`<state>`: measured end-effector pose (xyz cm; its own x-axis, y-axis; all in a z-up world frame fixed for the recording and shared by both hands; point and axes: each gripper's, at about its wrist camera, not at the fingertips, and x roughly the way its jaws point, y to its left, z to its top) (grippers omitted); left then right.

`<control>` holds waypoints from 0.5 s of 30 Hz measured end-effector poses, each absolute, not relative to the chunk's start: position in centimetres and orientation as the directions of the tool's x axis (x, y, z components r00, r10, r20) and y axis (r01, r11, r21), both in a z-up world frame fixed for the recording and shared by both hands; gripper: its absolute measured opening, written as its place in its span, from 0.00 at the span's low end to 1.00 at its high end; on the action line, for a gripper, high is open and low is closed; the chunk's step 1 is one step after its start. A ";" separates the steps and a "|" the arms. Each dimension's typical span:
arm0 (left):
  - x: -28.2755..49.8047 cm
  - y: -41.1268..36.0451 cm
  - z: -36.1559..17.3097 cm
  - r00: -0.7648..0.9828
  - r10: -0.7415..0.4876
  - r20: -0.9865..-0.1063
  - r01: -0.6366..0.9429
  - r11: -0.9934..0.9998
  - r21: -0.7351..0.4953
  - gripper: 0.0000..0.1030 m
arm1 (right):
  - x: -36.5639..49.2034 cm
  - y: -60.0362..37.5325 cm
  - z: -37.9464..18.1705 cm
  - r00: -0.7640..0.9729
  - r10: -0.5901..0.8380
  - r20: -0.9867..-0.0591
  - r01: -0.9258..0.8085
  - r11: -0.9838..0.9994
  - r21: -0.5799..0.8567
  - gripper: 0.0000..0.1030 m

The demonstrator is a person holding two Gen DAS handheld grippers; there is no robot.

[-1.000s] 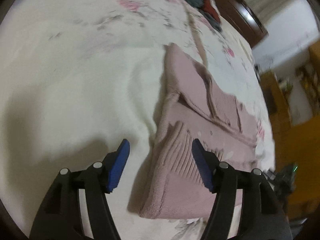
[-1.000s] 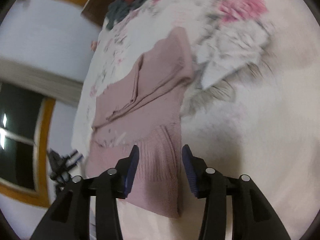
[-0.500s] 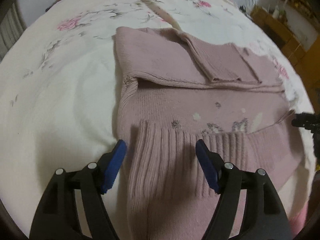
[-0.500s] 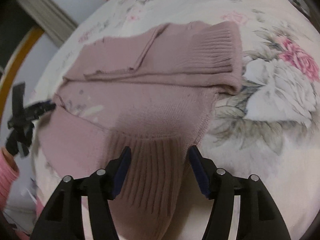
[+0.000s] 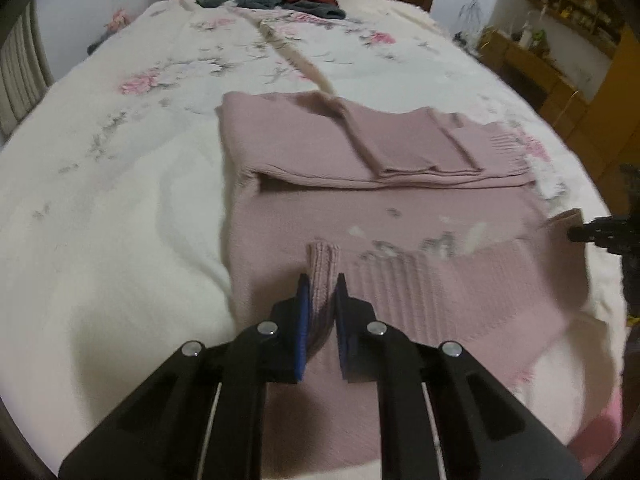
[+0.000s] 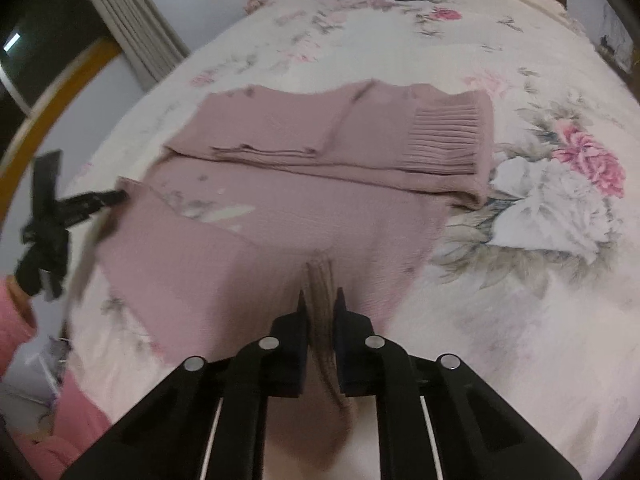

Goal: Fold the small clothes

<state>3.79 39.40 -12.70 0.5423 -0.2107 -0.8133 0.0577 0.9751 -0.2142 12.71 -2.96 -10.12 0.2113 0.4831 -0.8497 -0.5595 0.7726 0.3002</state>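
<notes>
Pink sweater (image 5: pixel 400 208) spread mid-bed on floral bedspread (image 5: pixel 120 200), far half already doubled over. Left gripper (image 5: pixel 320 292) and right gripper (image 6: pixel 320 304) each pinched tight on near hem. Remaining, probably: near edge carried across, final fold.

Pink knit sweater (image 5: pixel 400 208) lay flat on the floral bedspread (image 5: pixel 120 220), near that spread's front edge and well apart from the dark clothes pile at its far end. Both sleeves were folded in across the upper body, forming a stacked band; one ribbed cuff (image 6: pixel 448 140) lay at the right end of that band. A small pale motif (blurred, not legible) marked the chest. The ribbed hem (image 5: pixel 420 292) faced the front edge of the spread, with a pinch of it raised into an upright ridge at each front corner.
</notes>
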 end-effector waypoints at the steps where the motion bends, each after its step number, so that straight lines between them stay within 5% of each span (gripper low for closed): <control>1: 3.8 39.4 -13.0 0.539 -0.207 -0.817 0.054 0.976 -0.211 0.10 | 12.6 -2.7 -10.1 0.206 0.490 -0.847 -0.558 0.770 0.310 0.10; 4: 4.4 39.5 -14.0 0.520 -0.181 -0.835 0.029 0.980 -0.195 0.16 | 12.8 -1.8 -10.9 0.204 0.462 -0.863 -0.551 0.783 0.289 0.12; 6: 5.1 39.7 -14.7 0.503 -0.156 -0.850 0.001 0.984 -0.180 0.25 | 13.5 -1.7 -11.9 0.185 0.451 -0.873 -0.519 0.799 0.303 0.23; 8: 5.6 39.9 -15.5 0.486 -0.128 -0.864 -0.017 0.988 -0.156 0.43 | 14.2 -1.5 -12.9 0.166 0.450 -0.877 -0.500 0.805 0.319 0.30; 12: 6.0 39.9 -16.3 0.480 -0.137 -0.867 -0.015 0.986 -0.164 0.41 | 14.5 -1.0 -14.6 0.126 0.437 -0.890 -0.492 0.807 0.327 0.29; 15: 5.6 39.5 -15.7 0.496 -0.132 -0.858 0.002 0.989 -0.151 0.20 | 14.3 -1.1 -14.4 0.128 0.453 -0.882 -0.489 0.803 0.341 0.15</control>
<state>5.60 39.54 -15.66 0.4961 -0.1319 -0.8582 0.0017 0.9885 -0.1509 14.25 -1.14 -14.44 0.1285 0.4527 -0.8823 -0.4894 0.8028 0.3406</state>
